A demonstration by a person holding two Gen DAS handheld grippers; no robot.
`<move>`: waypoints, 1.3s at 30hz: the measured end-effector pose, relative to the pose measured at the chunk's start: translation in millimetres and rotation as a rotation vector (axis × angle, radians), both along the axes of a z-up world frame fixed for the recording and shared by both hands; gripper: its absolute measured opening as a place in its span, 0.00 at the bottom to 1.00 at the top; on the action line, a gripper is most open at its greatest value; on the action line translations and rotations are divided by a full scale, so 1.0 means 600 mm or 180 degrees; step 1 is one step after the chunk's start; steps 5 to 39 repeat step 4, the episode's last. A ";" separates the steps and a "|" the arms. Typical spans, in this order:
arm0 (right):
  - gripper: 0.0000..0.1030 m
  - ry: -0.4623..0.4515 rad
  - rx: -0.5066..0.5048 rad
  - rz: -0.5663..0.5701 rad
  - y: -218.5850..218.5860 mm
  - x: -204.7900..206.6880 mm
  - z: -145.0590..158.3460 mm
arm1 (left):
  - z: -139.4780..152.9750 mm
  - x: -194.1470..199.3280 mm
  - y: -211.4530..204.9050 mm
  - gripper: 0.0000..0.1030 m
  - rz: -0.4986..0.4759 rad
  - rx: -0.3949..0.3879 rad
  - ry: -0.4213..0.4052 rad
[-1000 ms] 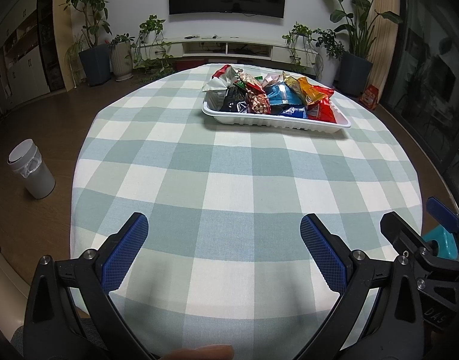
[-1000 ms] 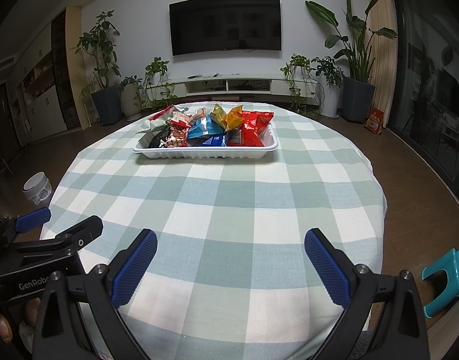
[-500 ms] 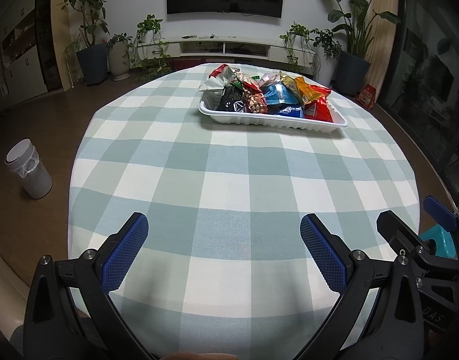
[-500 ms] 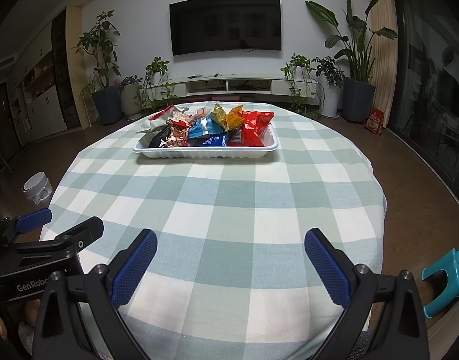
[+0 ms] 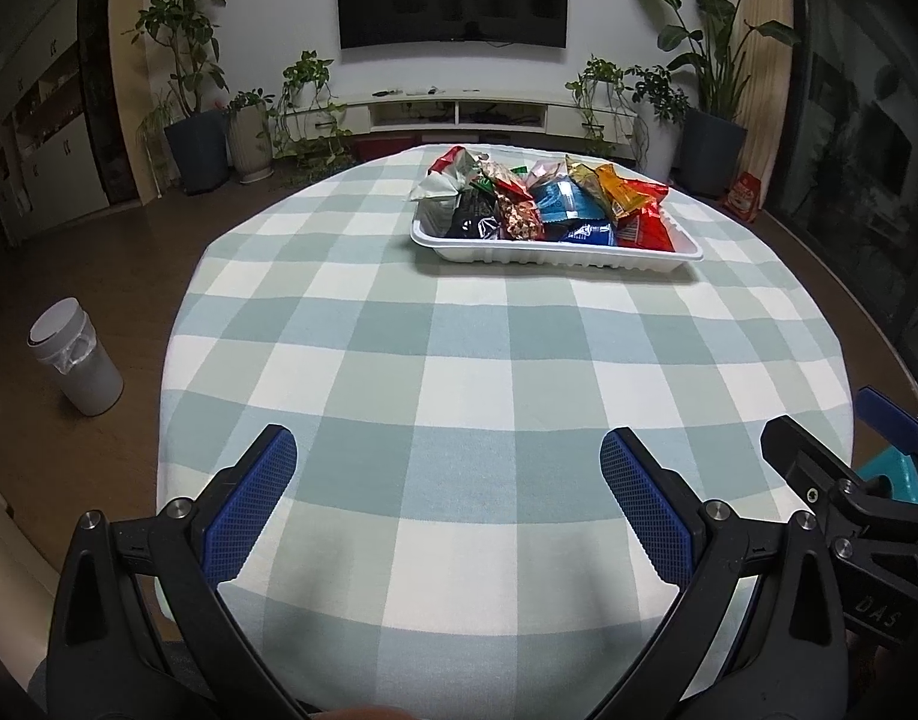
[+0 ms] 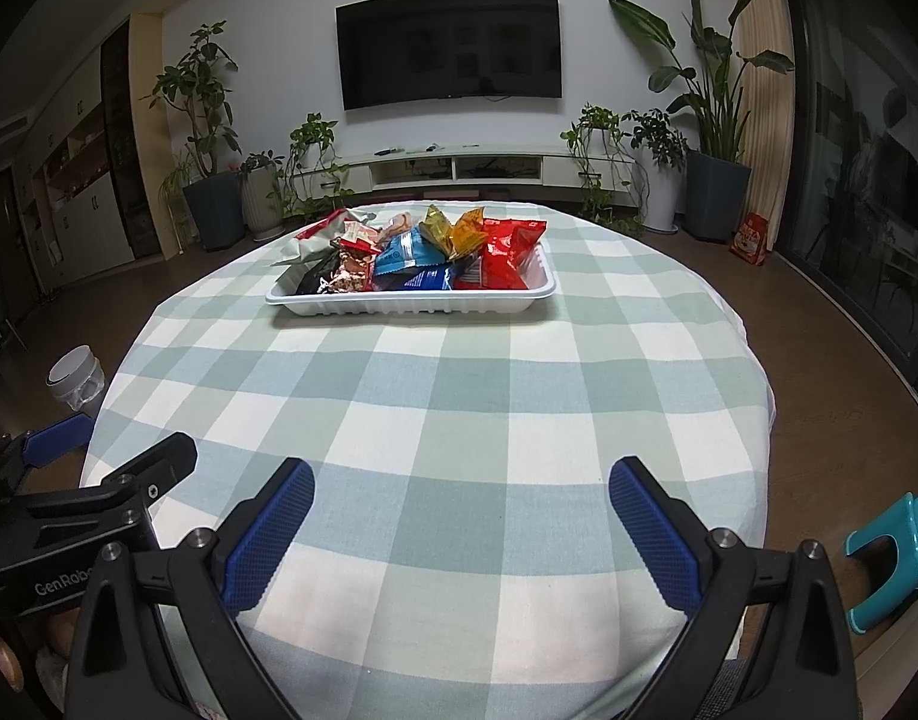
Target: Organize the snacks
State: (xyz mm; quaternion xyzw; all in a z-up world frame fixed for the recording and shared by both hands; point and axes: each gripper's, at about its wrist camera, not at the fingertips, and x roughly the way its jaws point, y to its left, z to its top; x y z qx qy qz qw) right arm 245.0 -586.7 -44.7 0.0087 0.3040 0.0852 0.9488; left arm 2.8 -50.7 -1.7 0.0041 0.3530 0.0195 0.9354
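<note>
Your left gripper (image 5: 441,483) has eased slightly back, both grippers empty and wide; snacks (image 6: 423,258) lie heaped in the far tray (image 6: 411,303).

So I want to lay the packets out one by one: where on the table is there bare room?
The checked tablecloth is bare from the white tray to both open grippers, left and right, and beside the tray on either side. Only the tray is crowded, with snack packets heaped in it.
</note>
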 end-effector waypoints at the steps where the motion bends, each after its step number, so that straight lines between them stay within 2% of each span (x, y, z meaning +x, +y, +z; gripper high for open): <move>1: 0.98 0.0003 0.0001 0.0001 -0.001 -0.001 0.000 | 0.001 0.000 -0.001 1.00 0.0003 0.0011 -0.0015; 39: 0.98 0.0003 -0.0002 0.0000 -0.001 -0.001 0.000 | 0.004 -0.002 0.002 1.00 0.0030 0.0019 -0.0035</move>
